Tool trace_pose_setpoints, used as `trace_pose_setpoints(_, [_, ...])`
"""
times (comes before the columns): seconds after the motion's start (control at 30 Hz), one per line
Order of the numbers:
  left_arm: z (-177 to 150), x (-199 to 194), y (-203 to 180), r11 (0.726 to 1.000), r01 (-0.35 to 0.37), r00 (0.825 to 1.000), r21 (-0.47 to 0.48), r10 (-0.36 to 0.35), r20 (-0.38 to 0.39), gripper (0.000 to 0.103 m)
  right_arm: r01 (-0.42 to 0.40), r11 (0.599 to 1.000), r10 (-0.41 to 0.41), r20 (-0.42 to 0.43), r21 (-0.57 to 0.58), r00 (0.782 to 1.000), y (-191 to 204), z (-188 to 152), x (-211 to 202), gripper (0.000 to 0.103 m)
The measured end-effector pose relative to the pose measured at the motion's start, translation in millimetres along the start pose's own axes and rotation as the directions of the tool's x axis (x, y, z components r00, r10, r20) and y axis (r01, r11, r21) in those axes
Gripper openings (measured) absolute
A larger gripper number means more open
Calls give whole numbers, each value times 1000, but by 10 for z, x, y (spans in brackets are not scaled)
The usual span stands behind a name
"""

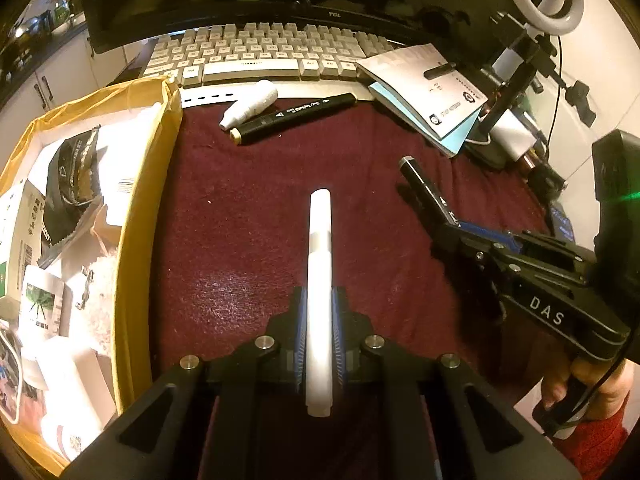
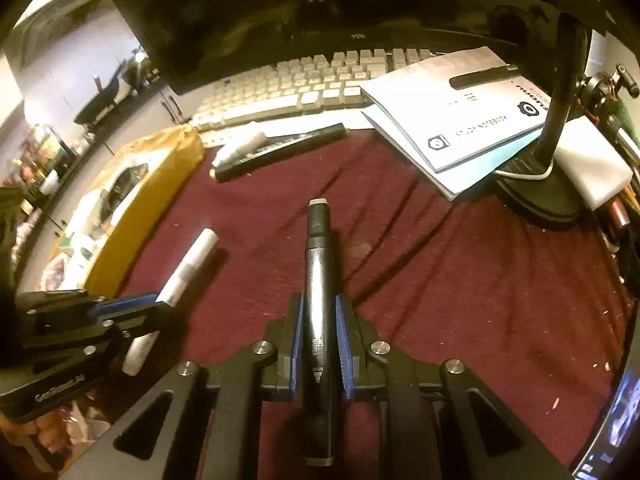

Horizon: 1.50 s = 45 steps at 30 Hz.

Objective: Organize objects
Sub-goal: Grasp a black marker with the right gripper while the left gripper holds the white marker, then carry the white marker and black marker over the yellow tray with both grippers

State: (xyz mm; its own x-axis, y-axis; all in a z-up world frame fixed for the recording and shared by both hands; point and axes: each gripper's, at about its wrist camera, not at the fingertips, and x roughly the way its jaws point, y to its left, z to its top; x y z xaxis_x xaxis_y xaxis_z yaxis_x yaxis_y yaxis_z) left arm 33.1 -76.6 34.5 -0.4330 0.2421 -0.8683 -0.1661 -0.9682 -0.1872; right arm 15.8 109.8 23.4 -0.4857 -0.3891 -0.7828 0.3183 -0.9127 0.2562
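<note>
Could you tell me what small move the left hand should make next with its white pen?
Probably swing the left tool left toward the yellow box: it is shut on the white pen, and that box already holds loose items.

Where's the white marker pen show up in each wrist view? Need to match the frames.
Left wrist: white marker pen at bottom centre, clamped in the left gripper, pointing up the picture.
Right wrist: same pen at lower left, sticking out of the left gripper.
Shared landmark: black marker lying on the maroon cloth before the keyboard.
</note>
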Motion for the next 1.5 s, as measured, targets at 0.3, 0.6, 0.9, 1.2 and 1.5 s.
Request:
trace_pose_setpoints(0.3, [-20, 16, -17, 1000, -12, 1000, 11, 13, -17, 12, -20, 1000, 19, 20, 21, 1000, 28, -34, -86, 17])
trace_pose_setpoints(0.6, [3, 154, -11, 998, -57, 998, 16, 58, -38, 12, -17, 1000, 16, 28, 25, 999, 49, -59, -97, 17])
trace_pose_setpoints(0.9, [11, -157, 26, 1000, 1, 998, -9, 0, 60, 12, -50, 999, 49, 73, 13, 996, 139, -19, -253, 17])
trace_pose_setpoints(1.2, [-19, -528, 127, 997, 58, 989, -43, -52, 139, 12, -60, 998, 60, 67, -10, 996, 279, -40, -213, 17])
trace_pose_setpoints(1.5, [-10, -598, 179, 997, 59, 987, -44, -52, 152, 12, -77, 995, 82, 84, -63, 993, 467, 50, -257, 17])
